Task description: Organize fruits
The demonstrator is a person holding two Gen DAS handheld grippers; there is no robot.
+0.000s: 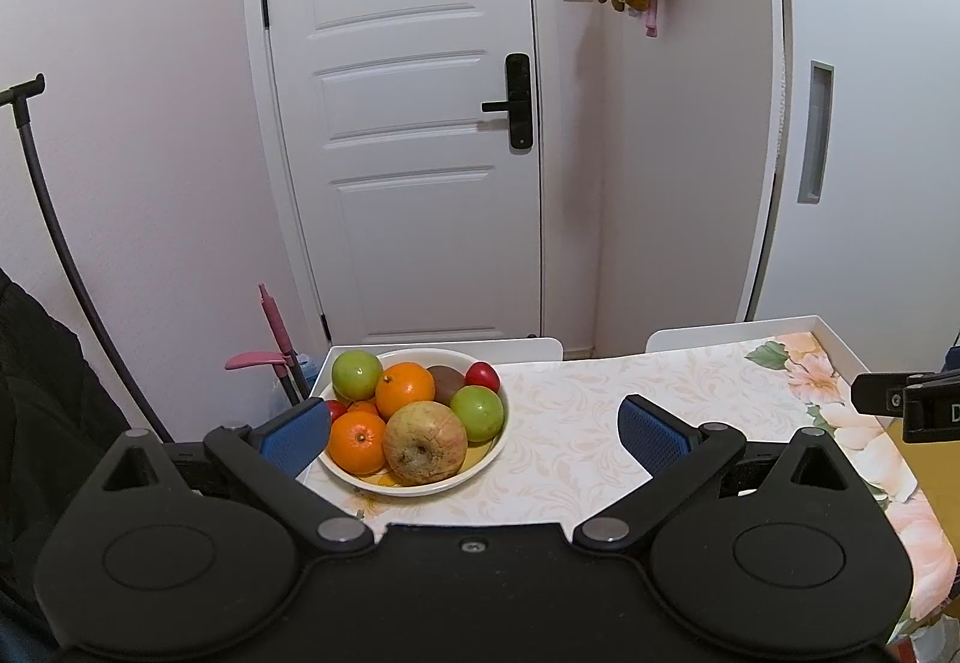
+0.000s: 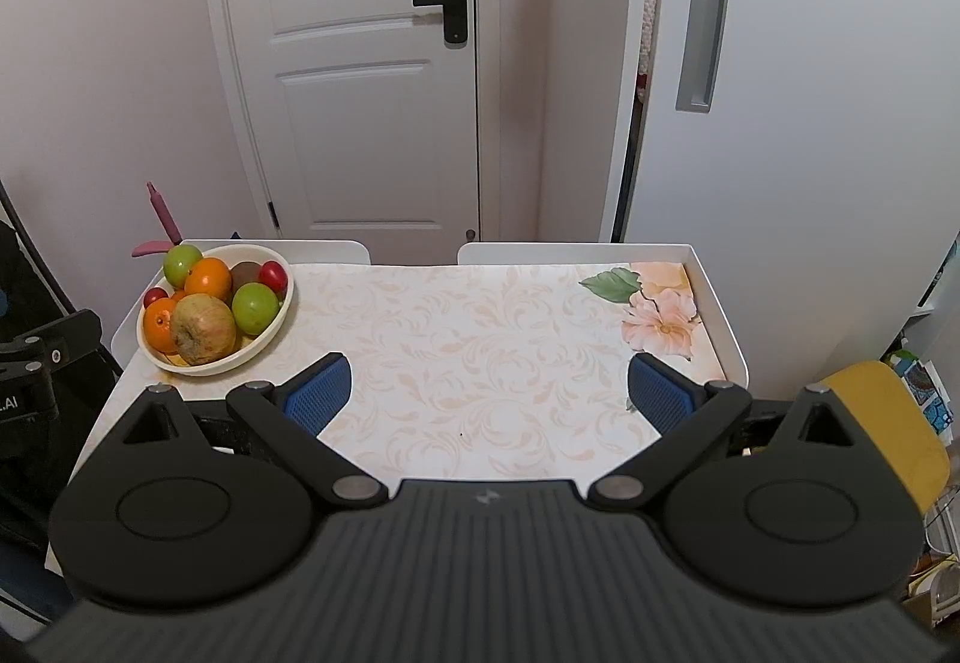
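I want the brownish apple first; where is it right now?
The brownish apple sits at the bowl's near edge, between an orange and a green apple, at the table's far left.

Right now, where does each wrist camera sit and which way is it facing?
Left wrist: behind the open left claw, low over the table's left part, facing the door; fruit bowl close ahead; right claw's edge at frame right.
Right wrist: behind the open right claw, higher over mid-table, facing the same door; bowl far left.
Shared: bowl, table, door.
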